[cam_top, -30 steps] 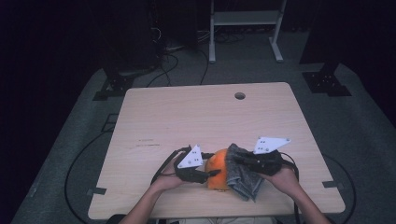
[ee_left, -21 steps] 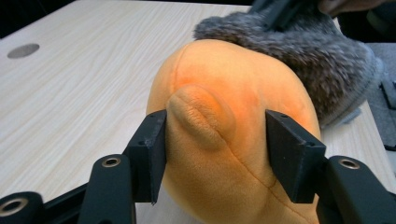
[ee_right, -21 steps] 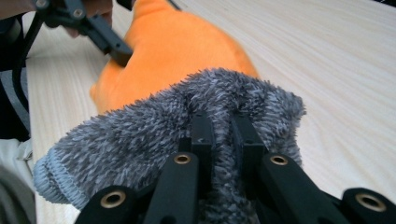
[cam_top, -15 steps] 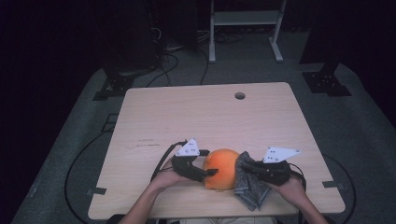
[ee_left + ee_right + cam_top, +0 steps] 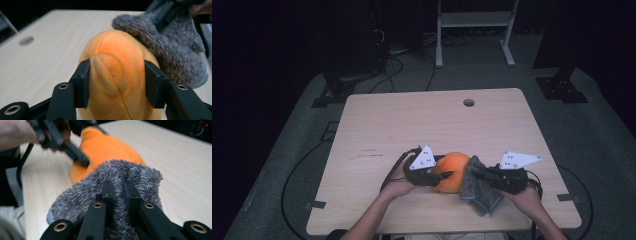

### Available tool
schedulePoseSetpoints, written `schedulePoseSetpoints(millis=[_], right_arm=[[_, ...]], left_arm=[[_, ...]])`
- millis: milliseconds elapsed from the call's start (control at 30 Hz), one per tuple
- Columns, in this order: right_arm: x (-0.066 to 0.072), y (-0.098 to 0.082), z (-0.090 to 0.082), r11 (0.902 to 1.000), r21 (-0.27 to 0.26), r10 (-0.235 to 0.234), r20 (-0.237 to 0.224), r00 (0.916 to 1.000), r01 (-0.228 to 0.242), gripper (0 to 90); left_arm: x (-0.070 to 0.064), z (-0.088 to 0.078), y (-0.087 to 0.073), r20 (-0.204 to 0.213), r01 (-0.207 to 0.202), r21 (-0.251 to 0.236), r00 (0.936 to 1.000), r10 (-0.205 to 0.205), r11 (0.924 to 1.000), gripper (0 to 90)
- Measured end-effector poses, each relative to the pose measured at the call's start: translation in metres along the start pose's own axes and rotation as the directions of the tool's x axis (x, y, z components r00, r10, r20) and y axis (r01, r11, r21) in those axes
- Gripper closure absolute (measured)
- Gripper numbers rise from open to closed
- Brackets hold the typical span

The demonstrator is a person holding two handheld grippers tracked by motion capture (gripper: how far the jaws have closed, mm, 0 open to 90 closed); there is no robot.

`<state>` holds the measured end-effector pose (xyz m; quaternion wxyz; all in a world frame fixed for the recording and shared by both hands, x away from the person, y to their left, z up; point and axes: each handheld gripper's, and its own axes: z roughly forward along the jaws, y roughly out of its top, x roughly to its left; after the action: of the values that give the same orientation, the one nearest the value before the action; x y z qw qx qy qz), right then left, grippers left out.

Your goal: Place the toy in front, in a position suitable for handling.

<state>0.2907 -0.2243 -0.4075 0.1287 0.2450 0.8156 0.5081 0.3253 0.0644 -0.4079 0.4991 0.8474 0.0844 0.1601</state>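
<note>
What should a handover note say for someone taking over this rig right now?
Left gripper: its jaws have just been closing and now press both sides of the orange plush toy.
Right gripper: shut on a fold of the fuzzy grey sock.
Place: both things sit at the near edge of the table, close in front of the person, with the sock lying against the toy's right side.
Done: each gripper has a firm hold on its thing.
Left: the sock covers only the toy's edge. The likely next step is drawing it over the toy or pulling the two apart; the pictures do not say which.
</note>
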Motion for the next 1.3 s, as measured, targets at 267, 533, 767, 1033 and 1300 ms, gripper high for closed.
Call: schedulePoseSetpoints(millis=[267,533,767,1033,1300], right_arm=[[-0.022,0.01,0.025,0.9993,0.016,0.033,0.013,0.9994,-0.033,81.2],[0.0,0.009,0.04,0.9994,0.033,-0.012,-0.014,0.9998,0.012,81.3],[-0.004,-0.014,0.029,0.9974,0.057,0.045,-0.017,0.9988,-0.044,81.5],[-0.002,0.005,0.012,0.9996,-0.028,0.007,-0.025,0.9997,-0.007,81.4],[0.001,0.005,0.036,0.9998,0.018,0.001,-0.038,0.9993,0.0,81.6]], left_arm=[[0.017,0.004,-0.012,0.023,0.004,0.026,0.9997,-0.005,0.9997,37.8],[0.023,-0.001,-0.015,0.017,0.203,0.01,0.9789,-0.203,0.9791,34.6],[0.008,-0.007,-0.024,0.02,0.154,0.015,0.9878,-0.155,0.9879,43.3],[-0.003,-0.017,-0.027,0.076,0.099,0.041,0.9919,-0.102,0.9942,45.0],[0.003,-0.021,-0.025,0.112,0.207,0.016,0.9717,-0.208,0.9781,32.6]])
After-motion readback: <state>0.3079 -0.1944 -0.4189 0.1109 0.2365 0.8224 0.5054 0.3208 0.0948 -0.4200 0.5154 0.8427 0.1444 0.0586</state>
